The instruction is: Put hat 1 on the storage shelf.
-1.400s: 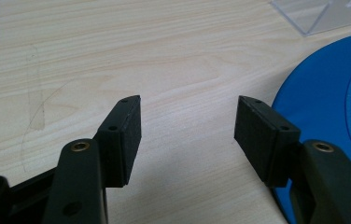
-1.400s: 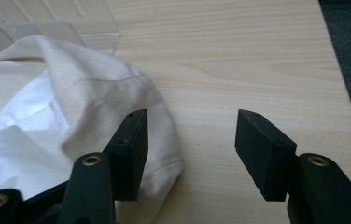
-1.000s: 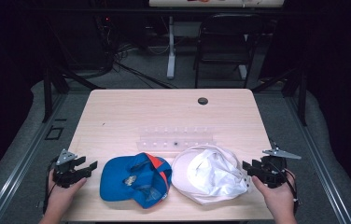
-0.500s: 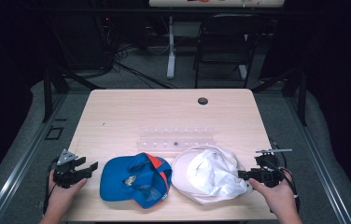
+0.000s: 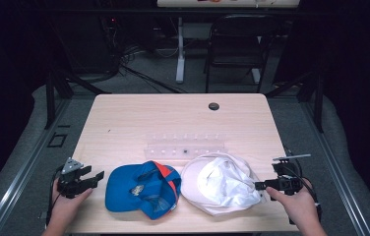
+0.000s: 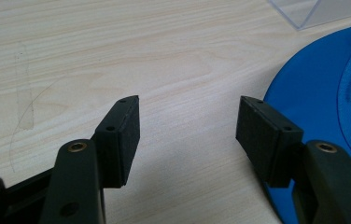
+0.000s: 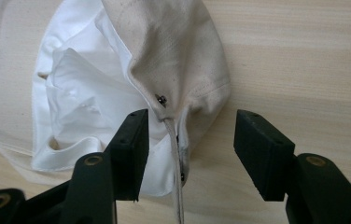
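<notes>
Caps are laid side by side at the near edge of the table (image 5: 138, 118): a blue cap (image 5: 141, 189) toward the left and a white cap (image 5: 222, 183) toward the right, their edges touching or nearly so. A clear rack (image 5: 185, 147) lies just behind them, apart from both grippers.

Left gripper (image 6: 187, 130): jaws are held apart over bare wood, nothing between them. The blue cap's brim is seen just beside its right jaw in the left gripper view; contact cannot be confirmed.

Right gripper (image 7: 187, 144): jaws are spread wide and have just been opening. The white cap's rear edge, with its strap (image 7: 176, 154) and a small stud, lies between them, but the pads are not pressed on it. In the high view this gripper (image 5: 259, 186) is placed at the cap's right edge.

Progress, as judged: neither cap is held or lifted. The work appears to be at an early or between-grips stage; a grip on the white cap's rear edge is yet to be made, and the blue cap is untouched.
</notes>
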Action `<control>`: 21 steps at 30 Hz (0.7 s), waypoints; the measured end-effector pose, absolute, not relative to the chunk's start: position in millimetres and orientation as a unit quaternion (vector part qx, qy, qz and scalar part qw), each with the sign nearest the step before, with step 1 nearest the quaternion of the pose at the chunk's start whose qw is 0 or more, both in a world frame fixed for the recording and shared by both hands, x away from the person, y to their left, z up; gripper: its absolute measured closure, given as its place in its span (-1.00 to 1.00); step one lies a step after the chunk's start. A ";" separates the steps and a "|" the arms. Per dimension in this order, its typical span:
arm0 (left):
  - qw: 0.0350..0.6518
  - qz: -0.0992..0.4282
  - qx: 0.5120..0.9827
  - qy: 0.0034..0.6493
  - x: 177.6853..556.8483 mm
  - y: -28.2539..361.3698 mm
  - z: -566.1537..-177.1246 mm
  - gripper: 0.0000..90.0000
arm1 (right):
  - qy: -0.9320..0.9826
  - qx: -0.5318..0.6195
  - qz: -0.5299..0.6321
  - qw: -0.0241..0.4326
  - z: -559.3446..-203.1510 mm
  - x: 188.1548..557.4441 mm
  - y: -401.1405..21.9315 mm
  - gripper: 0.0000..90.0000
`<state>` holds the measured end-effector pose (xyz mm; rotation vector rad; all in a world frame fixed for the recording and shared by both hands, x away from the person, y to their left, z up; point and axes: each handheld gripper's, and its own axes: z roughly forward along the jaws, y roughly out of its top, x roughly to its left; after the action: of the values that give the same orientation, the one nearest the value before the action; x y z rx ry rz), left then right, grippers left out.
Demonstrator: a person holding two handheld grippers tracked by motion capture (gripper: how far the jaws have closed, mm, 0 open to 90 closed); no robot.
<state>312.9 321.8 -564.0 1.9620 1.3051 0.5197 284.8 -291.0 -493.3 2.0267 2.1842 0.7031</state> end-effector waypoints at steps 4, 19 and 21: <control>0.359 0.202 0.759 0.505 312.9 321.3 -564.6 -0.10 | 0.719 0.659 0.218 0.035 -498.1 287.0 -288.2 0.08; 0.358 0.204 0.759 0.504 313.9 320.8 -566.1 -0.10 | 0.724 0.663 0.188 0.028 -511.7 296.0 -274.3 0.39; 0.358 0.204 0.760 0.504 313.9 320.8 -566.1 -0.10 | 0.723 0.666 0.184 0.025 -512.4 296.5 -273.4 0.45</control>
<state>313.9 320.8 -566.1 1.9603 1.2999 0.5260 296.5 -273.4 -512.4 2.0586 2.2359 0.5678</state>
